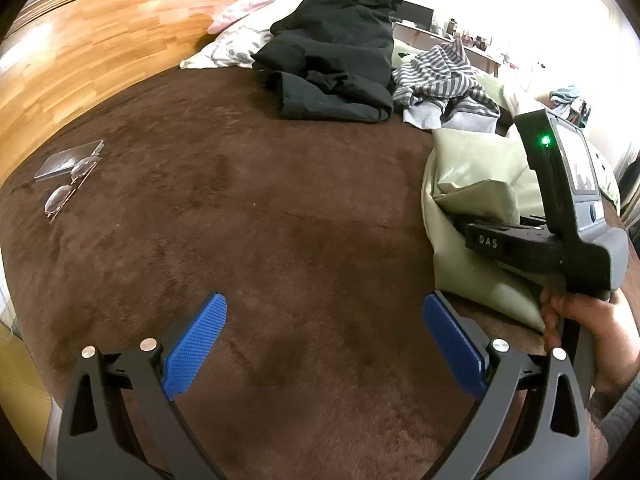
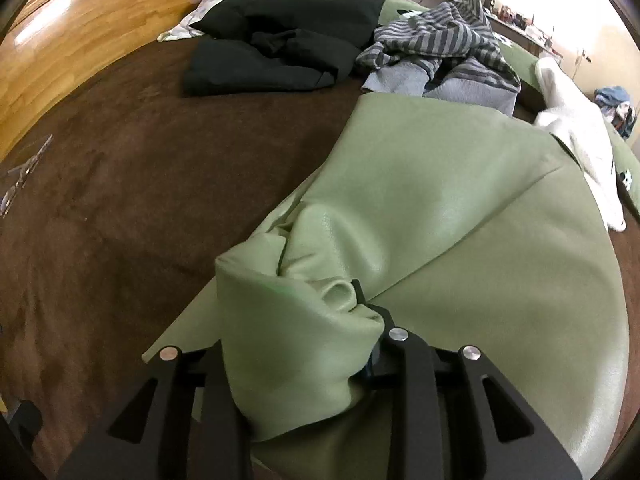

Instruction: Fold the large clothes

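A pale green, leather-like garment (image 2: 440, 208) lies spread on the right side of a brown bed cover (image 2: 140, 200). A bunched fold of it stands up between the jaws of my right gripper (image 2: 292, 300), which is shut on it; the fabric hides the pads. In the left wrist view the same right gripper (image 1: 476, 240) points into the green garment (image 1: 472, 168), held by a hand (image 1: 580, 320). My left gripper (image 1: 326, 304) hovers open over bare brown cover (image 1: 280, 200), left of the garment, with nothing between its blue pads (image 1: 196, 344).
A black garment (image 1: 336, 64) and a grey striped one (image 1: 440, 76) lie heaped at the far side, with pillows behind them. Glasses (image 1: 68, 184) and a flat case (image 1: 68, 160) rest at the left near the wooden headboard (image 1: 100, 48). A white cloth (image 2: 576, 140) lies far right.
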A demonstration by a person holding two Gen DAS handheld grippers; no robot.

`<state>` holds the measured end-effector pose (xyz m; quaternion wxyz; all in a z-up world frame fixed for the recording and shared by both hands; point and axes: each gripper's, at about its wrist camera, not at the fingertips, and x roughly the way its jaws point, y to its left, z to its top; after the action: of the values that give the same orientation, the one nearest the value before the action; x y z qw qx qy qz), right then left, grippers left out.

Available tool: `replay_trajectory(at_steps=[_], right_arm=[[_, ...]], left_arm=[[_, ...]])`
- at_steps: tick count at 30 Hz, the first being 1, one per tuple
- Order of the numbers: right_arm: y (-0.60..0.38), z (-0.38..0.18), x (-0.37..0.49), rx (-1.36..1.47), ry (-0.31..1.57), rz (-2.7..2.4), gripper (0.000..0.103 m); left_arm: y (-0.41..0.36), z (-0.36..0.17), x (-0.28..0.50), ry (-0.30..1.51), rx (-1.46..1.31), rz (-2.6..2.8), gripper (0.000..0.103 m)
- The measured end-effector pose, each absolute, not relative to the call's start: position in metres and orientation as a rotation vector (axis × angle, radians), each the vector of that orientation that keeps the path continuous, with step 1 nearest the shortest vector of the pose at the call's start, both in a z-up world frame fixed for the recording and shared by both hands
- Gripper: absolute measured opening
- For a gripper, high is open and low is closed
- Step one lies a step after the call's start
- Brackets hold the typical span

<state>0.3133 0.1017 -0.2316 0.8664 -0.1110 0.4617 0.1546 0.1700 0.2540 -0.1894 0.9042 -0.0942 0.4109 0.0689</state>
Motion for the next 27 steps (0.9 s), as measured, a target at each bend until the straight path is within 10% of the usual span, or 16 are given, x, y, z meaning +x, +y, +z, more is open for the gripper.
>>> replay_trajectory(at_steps=[3, 7, 18, 27], right_arm=[[0.096, -0.224, 0.315, -0.177, 0.975, 0.341, 0.035], [0.082, -0.196, 0.316, -0.002, 0.978, 0.46, 0.084], [-0.023, -0.08, 0.336, 0.074, 0.783, 0.447, 0.096], [-0.077, -0.13, 0.386, -0.189, 0.865, 0.331, 0.096]], left_arm=[[0.255, -0.185, 0.166, 0.841, -0.205, 0.144, 0.096], [0.255, -0.172, 0.159, 0.827, -0.202, 0.168, 0.096], [0.214, -0.111, 0.15, 0.709, -0.221, 0.013, 0.096], [0.101, -0.107, 0.227, 0.684, -0.144, -0.222, 0.097]])
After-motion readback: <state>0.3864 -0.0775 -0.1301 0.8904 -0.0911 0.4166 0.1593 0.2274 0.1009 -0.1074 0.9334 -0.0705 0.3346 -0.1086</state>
